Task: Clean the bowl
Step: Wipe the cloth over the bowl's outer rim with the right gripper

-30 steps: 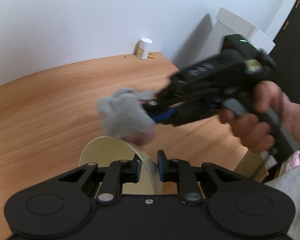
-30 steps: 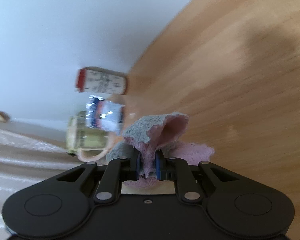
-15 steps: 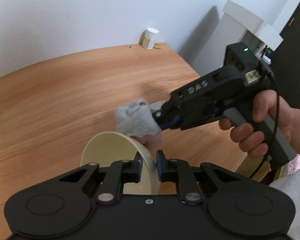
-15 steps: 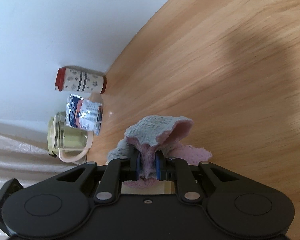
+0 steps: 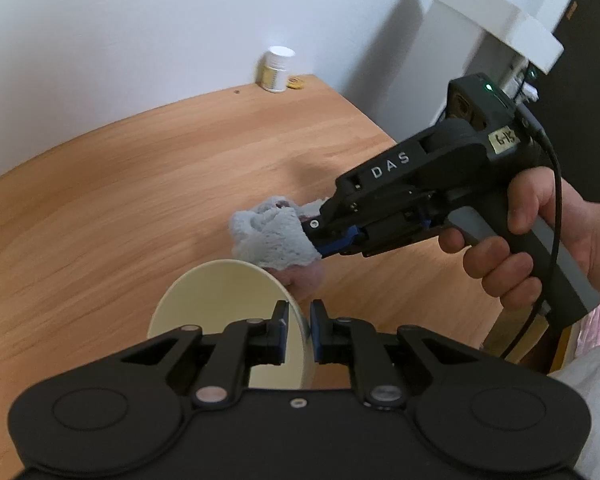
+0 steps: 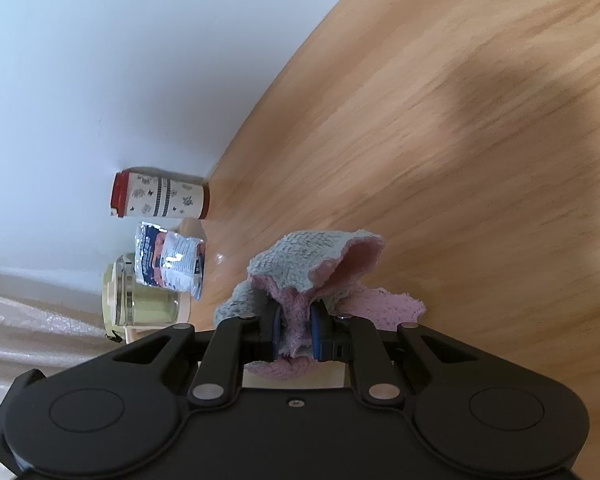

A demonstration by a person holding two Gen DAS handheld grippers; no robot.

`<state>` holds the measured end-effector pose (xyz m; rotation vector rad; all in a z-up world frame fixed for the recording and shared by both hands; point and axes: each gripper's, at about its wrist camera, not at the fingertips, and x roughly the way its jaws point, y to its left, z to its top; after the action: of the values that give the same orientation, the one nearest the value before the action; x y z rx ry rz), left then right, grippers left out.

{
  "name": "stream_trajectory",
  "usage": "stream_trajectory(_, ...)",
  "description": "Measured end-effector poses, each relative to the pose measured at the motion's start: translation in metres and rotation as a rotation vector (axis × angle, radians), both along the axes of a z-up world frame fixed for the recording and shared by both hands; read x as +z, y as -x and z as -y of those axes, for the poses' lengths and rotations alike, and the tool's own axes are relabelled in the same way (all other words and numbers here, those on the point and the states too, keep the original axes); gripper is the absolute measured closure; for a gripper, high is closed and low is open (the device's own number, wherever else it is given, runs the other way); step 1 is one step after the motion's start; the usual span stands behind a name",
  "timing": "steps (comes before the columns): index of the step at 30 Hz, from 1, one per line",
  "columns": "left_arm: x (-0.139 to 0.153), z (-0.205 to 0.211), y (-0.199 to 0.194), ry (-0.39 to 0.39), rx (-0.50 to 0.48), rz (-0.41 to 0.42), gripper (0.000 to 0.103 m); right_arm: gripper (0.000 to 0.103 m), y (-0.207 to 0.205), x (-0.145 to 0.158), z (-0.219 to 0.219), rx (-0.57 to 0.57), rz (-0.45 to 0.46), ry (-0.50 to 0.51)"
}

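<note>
- The left claw point(image 5: 298, 330), low in the centre of its frame, was pinched shut on the rim of the cream bowl point(image 5: 224, 312), tilting it on edge above the table point(image 5: 120, 208), likely so its surfaces could be reached
- The right claw point(image 6: 293, 334) was clamped tight on a grey-and-pink cloth point(image 6: 320, 264), bunched so a soft wad led
- In the left view that cloth sat against the bowl's upper right rim; whether wiping was starting or ending could not be told

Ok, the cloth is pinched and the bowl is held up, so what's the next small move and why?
Probably bring the right gripper forward and down so the cloth presses into the bowl: the cloth sits just past the far rim, while the left gripper clamps the near rim, tilted.
</note>
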<state>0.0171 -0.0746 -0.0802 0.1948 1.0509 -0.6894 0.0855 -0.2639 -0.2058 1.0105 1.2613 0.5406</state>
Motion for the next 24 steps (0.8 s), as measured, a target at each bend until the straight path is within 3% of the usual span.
stream_trajectory(8,-0.02,0.031,0.008,-0.09,-0.076,-0.001,0.091,0.087,0.013,-0.005,0.031,-0.048,0.01,-0.023)
stream_trajectory(20,-0.025,0.031,0.005,-0.104,-0.036,-0.058,0.091,0.087,0.017,-0.005,0.047,-0.05,0.041,-0.039)
stream_trajectory(22,-0.023,0.03,0.006,-0.106,-0.039,-0.059,0.087,0.087,0.017,-0.002,0.047,-0.05,0.047,-0.039)
stream_trajectory(24,-0.018,0.028,0.006,-0.095,-0.045,-0.056,0.066,0.087,0.017,0.0,0.049,-0.052,0.053,-0.041)
